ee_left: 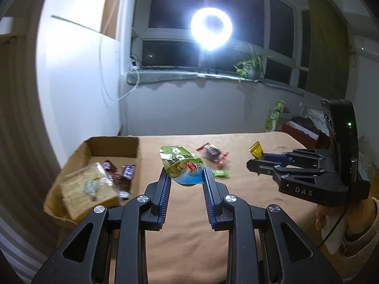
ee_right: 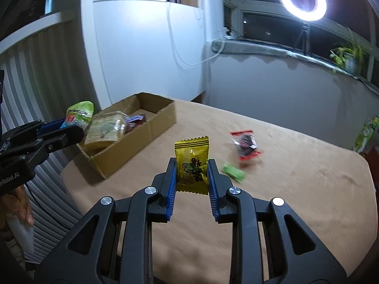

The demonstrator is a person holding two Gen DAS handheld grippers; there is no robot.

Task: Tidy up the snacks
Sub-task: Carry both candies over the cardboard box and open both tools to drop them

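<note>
My left gripper (ee_left: 185, 174) is shut on a green and white snack pouch (ee_left: 181, 165), held up above the tan table (ee_left: 189, 248). To its left an open cardboard box (ee_left: 113, 145) holds a bread pack and chocolate bars. My right gripper (ee_right: 191, 170) is shut on a yellow snack packet (ee_right: 192, 163), lifted over the table (ee_right: 296, 201). In the right wrist view the left gripper (ee_right: 71, 127) with its green pouch (ee_right: 79, 113) hovers at the near end of the box (ee_right: 151, 116). In the left wrist view the right gripper (ee_left: 257, 161) carries the yellow packet (ee_left: 255, 150).
A red and dark wrapped snack (ee_right: 246, 145) and a small green candy (ee_right: 233, 171) lie on the table. A ring light (ee_left: 211, 28) and a potted plant (ee_left: 251, 67) stand at the window sill. A green bag (ee_left: 274, 114) is beyond the table's far right.
</note>
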